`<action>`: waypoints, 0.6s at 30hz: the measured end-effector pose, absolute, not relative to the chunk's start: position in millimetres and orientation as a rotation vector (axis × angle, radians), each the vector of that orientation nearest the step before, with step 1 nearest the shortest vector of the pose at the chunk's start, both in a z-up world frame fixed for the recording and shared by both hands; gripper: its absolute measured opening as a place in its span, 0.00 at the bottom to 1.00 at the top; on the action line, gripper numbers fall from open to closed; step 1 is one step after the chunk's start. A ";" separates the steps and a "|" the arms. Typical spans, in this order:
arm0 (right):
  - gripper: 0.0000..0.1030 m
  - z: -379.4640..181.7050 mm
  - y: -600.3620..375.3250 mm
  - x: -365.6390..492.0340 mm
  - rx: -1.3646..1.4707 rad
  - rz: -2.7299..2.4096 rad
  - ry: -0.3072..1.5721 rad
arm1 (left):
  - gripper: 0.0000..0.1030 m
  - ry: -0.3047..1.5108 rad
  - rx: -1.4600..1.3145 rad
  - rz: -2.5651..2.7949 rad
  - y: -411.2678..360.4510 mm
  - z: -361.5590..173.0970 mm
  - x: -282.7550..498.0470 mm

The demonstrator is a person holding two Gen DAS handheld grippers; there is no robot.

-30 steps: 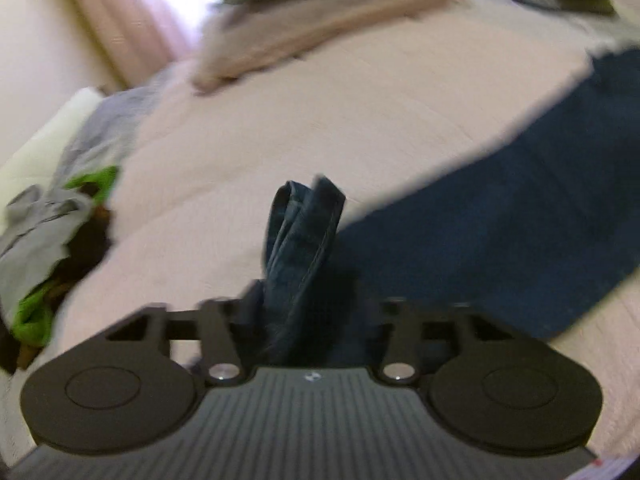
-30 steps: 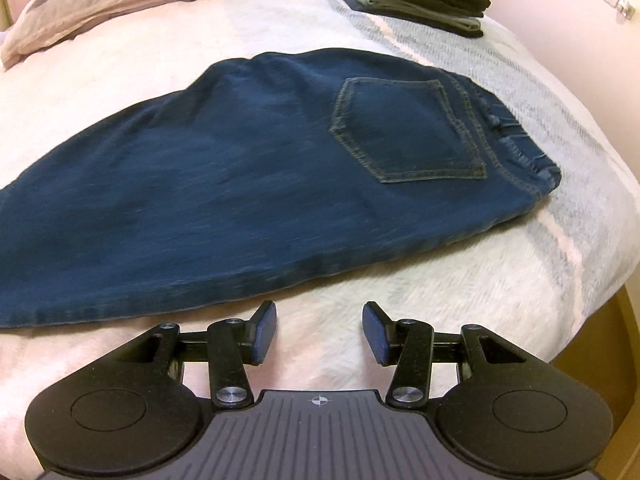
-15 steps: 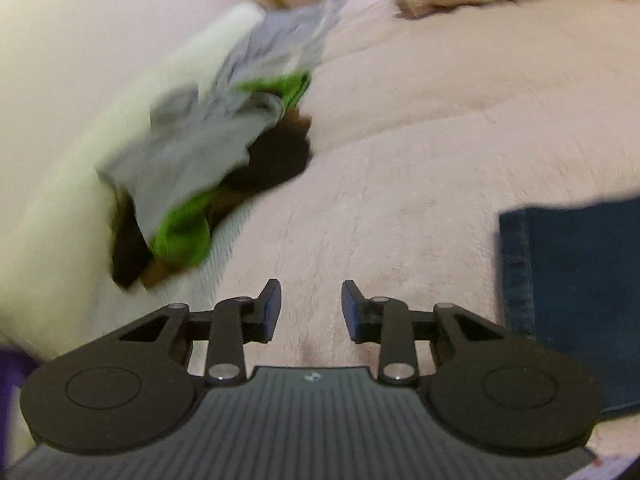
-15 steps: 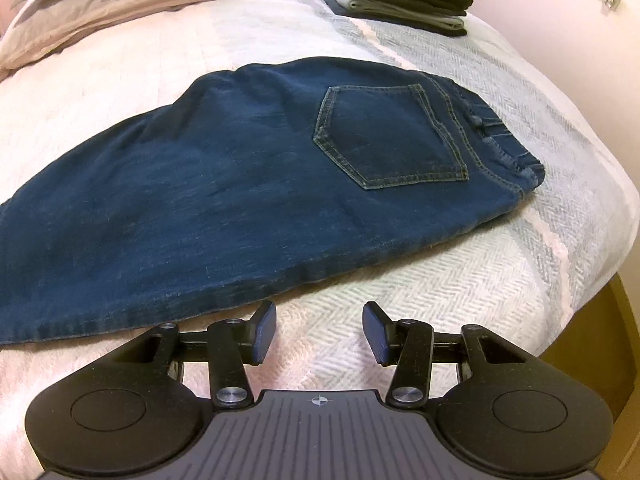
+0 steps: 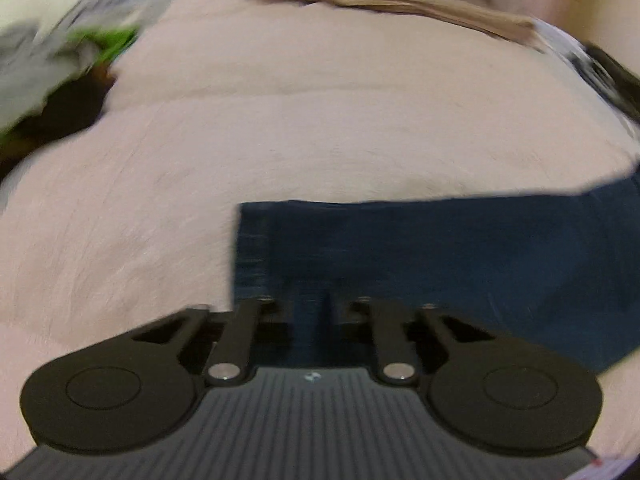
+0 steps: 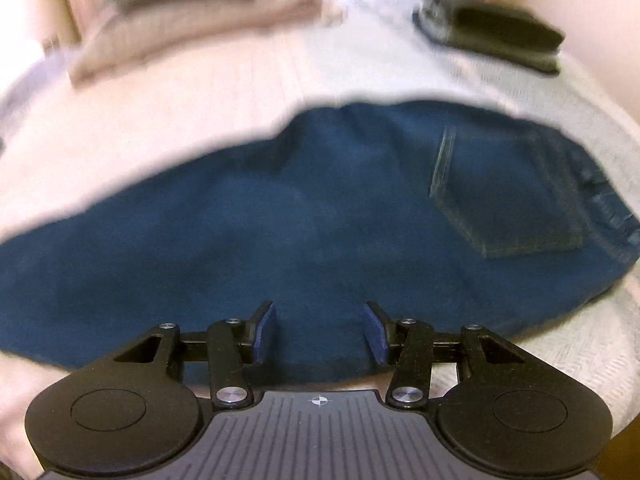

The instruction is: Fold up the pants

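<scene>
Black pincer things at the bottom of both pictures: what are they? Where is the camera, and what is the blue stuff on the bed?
They are grippers, like tongs with two fingers. A person holds one in each hand, and a small camera on each looks along its fingers. So one picture comes from the left gripper, the other from the right gripper. The blue stuff is jeans lying flat on the bed. The left gripper is closing on the leg end, with denim between its fingers. The right gripper is open above the jeans, holding nothing. Farther off are pillows, folded dark clothes and a messy clothes heap.
</scene>
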State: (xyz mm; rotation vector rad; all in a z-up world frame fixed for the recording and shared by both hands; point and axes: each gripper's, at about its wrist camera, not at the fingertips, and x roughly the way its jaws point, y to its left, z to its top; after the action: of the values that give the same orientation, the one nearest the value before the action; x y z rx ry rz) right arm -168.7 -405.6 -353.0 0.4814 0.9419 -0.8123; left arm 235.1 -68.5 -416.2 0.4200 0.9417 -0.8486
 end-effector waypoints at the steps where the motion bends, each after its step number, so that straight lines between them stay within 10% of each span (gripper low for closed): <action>1: 0.44 -359.6 -408.4 -168.3 0.468 -0.826 0.969 | 0.08 0.944 0.440 -0.832 -68.9 -412.7 240.8; 11: 0.46 -277.9 -358.2 -185.3 0.674 -0.832 0.965 | 0.50 1.038 0.546 -0.733 -46.8 -303.3 144.0; 18: 0.57 -199.6 -308.3 -211.4 0.689 -0.780 0.933 | 0.51 1.064 0.604 -0.826 -47.9 -243.9 56.2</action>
State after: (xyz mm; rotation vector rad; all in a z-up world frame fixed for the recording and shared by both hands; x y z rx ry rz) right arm -211.4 -308.3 -199.6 0.6888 0.9327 -0.7801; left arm 56.2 -47.9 -243.9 0.6044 1.0640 -0.8259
